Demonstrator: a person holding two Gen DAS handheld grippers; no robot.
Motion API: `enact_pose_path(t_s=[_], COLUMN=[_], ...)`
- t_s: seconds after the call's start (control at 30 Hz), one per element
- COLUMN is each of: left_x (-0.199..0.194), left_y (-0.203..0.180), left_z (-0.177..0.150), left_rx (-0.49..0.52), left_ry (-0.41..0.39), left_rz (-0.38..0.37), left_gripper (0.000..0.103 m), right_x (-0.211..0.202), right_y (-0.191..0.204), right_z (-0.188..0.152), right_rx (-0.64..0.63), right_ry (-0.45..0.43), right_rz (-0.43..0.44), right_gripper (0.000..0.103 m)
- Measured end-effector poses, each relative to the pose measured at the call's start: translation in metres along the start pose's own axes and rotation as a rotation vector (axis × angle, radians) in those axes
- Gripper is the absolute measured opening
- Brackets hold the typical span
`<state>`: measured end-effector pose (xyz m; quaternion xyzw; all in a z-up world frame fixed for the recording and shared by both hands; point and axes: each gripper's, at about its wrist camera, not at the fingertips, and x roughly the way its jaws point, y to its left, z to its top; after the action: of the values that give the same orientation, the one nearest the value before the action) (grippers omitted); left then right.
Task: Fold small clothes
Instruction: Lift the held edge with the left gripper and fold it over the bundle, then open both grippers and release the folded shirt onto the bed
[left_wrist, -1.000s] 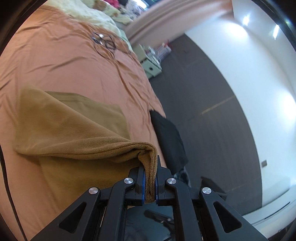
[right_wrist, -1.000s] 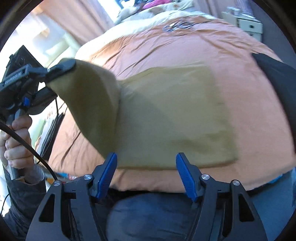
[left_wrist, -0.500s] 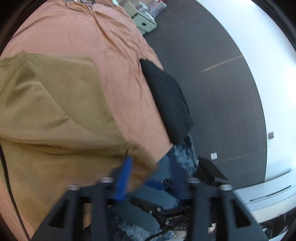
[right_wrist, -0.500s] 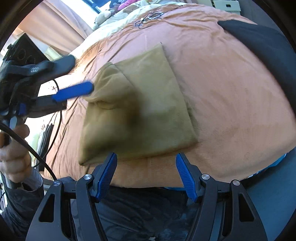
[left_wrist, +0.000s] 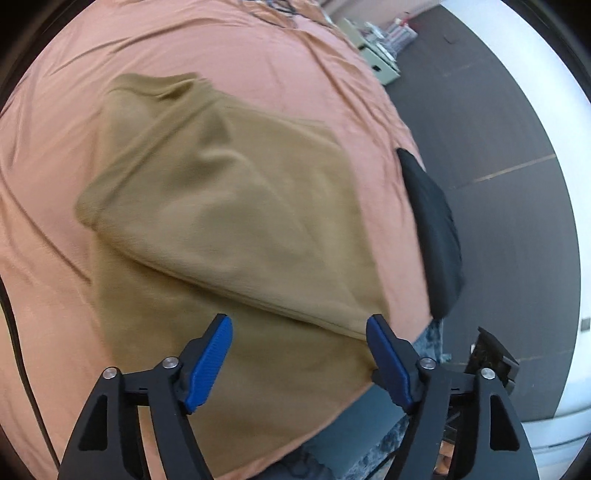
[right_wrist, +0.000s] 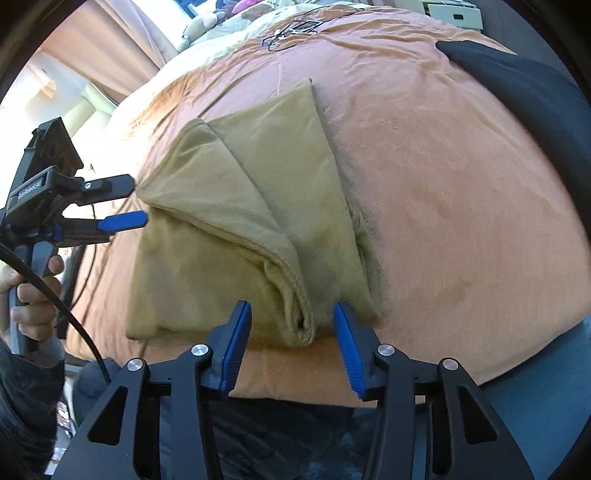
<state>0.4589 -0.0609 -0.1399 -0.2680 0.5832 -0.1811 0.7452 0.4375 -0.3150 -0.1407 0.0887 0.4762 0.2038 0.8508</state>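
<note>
Across the orange bed (right_wrist: 461, 192) our tan cloth (right_wrist: 229, 229) now lies folded over, dropped. Left tongs (left_wrist: 299, 354) spread wider, empty; right tongs (right_wrist: 291, 343) narrow around its near fold, not yet pinching.

The orange bed (right_wrist: 461, 192) lies wide and bare to the right of the folded tan cloth (right_wrist: 258, 206), free as far as the black garment (right_wrist: 524, 96) at its far right edge. A cable (right_wrist: 295, 27) and a cream blanket (right_wrist: 236, 31) take up the head end. On the cloth's left side the left gripper (right_wrist: 135, 201) hangs just beside it, jaws opening with nothing between them. The right gripper (right_wrist: 291, 325) straddles the near folded corner, jaws closing.
</note>
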Motion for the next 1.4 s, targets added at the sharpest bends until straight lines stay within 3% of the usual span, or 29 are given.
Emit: enact_pose_path(t_s=[0.03, 0.2, 0.33, 0.43, 0.47, 0.7, 0.93, 1.0, 1.03, 1.07, 1.1, 1.13, 1.17, 1.3, 1.4], left_x=[0.002, 0.018, 0.024, 0.020, 0.017, 0.005, 0.019, 0.027, 0.030, 0.030, 0.028, 0.025, 0.019, 0.007, 0.000], left_y=[0.004, 0.021, 0.036, 0.033, 0.031, -0.016, -0.054, -0.068, -0.075, -0.079, -0.082, -0.082, -0.081, -0.059, -0.030], left_z=[0.002, 0.009, 0.019, 0.029, 0.033, 0.067, 0.093, 0.099, 0.102, 0.104, 0.105, 0.104, 0.103, 0.102, 0.099], left_rx=[-0.011, -0.048, -0.094, -0.094, -0.091, 0.035, 0.141, 0.187, 0.206, 0.222, 0.237, 0.240, 0.244, 0.209, 0.171], left_ry=[0.000, -0.001, -0.035, -0.062, -0.070, -0.130, -0.130, -0.134, -0.139, -0.148, -0.161, -0.171, -0.203, -0.219, -0.210], left_rz=[0.005, 0.068, 0.086, 0.121, 0.113, 0.068, 0.028, 0.013, 0.014, -0.002, -0.041, -0.055, -0.067, -0.038, 0.021], left_gripper=[0.077, 0.077, 0.072, 0.015, 0.013, 0.009, 0.009, 0.011, 0.020, 0.040, 0.053, 0.075, 0.084, 0.084, 0.083], right_x=[0.001, 0.007, 0.007, 0.007, 0.006, 0.004, 0.000, 0.000, 0.000, -0.001, -0.001, -0.003, -0.004, -0.015, -0.016], right_y=[0.001, 0.002, 0.001, 0.003, 0.002, -0.004, -0.014, -0.014, -0.014, -0.015, -0.013, -0.012, -0.011, -0.011, -0.012], right_z=[0.001, 0.004, 0.003, 0.002, 0.002, 0.001, 0.001, 0.000, 0.001, 0.001, 0.001, 0.001, 0.001, 0.004, 0.009], right_rx=[-0.007, -0.020, -0.016, -0.026, -0.026, -0.005, 0.026, 0.027, 0.030, 0.034, 0.031, 0.021, 0.016, 0.015, 0.018], right_ry=[0.002, 0.006, -0.005, -0.015, -0.018, -0.021, -0.028, -0.026, -0.025, -0.027, -0.027, -0.029, -0.028, -0.059, -0.062], right_rz=[-0.003, -0.003, 0.009, 0.009, 0.013, 0.047, 0.074, 0.065, 0.058, 0.057, 0.051, 0.030, 0.009, -0.025, -0.022], right_gripper=[0.037, 0.017, 0.007, 0.005, 0.005, 0.004, 0.004, 0.004, 0.004, 0.004, 0.004, 0.005, 0.009, 0.033, 0.036])
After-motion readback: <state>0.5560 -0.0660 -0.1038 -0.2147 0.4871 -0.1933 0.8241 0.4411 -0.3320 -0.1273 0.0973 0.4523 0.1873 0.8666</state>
